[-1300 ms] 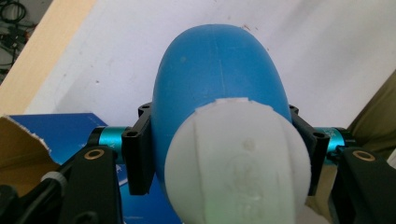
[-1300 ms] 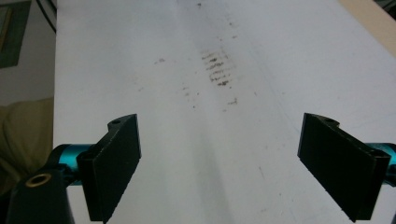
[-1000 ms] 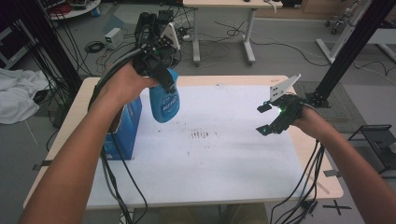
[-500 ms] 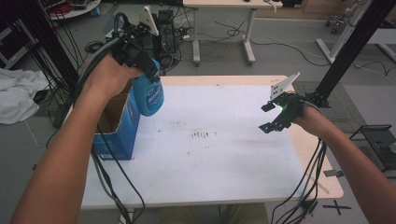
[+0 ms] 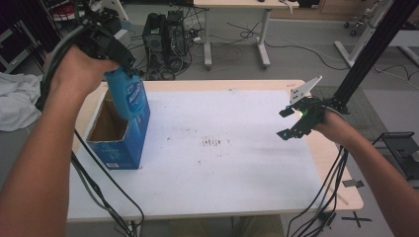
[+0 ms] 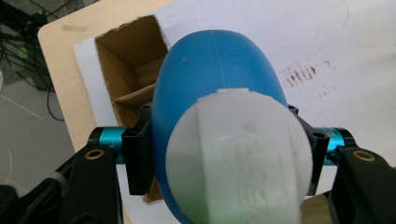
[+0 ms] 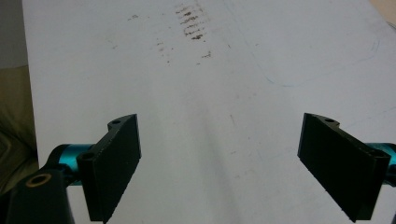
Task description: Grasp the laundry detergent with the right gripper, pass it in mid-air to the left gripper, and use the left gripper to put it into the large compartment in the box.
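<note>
With the left gripper pinching the blue bottle just above the open cardboard box, we keep it upright and centred over the opening as we lower, while the right gripper waits, jaws spread, over the tabletop.

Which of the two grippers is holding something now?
The left gripper: its jaws clamp the blue bottle over the open box. The right gripper is open, with nothing between its jaws.
</note>
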`<state>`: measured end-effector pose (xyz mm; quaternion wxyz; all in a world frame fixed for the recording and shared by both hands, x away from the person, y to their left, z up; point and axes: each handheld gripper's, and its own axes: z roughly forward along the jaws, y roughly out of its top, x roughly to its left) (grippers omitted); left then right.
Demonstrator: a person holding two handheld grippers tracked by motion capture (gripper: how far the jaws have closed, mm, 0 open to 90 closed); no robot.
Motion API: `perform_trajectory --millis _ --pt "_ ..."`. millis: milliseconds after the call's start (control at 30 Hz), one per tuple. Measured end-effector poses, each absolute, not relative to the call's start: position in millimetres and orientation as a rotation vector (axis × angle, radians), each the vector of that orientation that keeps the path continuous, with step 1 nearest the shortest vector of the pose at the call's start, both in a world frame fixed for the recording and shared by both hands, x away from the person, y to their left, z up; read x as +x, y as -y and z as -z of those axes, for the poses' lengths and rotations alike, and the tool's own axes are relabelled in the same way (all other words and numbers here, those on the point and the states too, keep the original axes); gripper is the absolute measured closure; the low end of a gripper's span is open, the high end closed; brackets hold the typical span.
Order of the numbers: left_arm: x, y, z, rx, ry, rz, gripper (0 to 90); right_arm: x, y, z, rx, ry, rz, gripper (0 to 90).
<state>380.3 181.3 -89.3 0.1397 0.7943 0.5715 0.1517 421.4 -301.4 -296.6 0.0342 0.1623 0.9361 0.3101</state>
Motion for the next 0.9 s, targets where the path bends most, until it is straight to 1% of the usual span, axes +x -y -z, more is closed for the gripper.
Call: perform_trajectory --millis 67,367,533,633,900 --pt "379.6 -183.6 88.7 2.272 -1.678 -0.429 37.8 420.0 300.8 295.3 0.523 -2.885 -0.939 12.4" --pt "376.8 -202.9 86.5 2.203 -1.769 -0.465 37.8 418.7 301.9 292.8 0.498 -2.871 -0.949 12.4" --pt "377.9 -207.7 87.5 2.259 -1.712 -0.469 37.8 416.3 303.6 290.8 0.524 -2.869 -0.956 12.4" --pt "380.0 -213.3 89.9 2.275 -1.685 -0.456 37.8 416.8 305.3 290.5 0.479 -2.860 -0.958 12.4" --pt "385.7 -228.9 98.3 2.333 -1.586 -0.421 37.8 414.1 304.2 288.6 0.517 -2.855 -0.945 12.4"
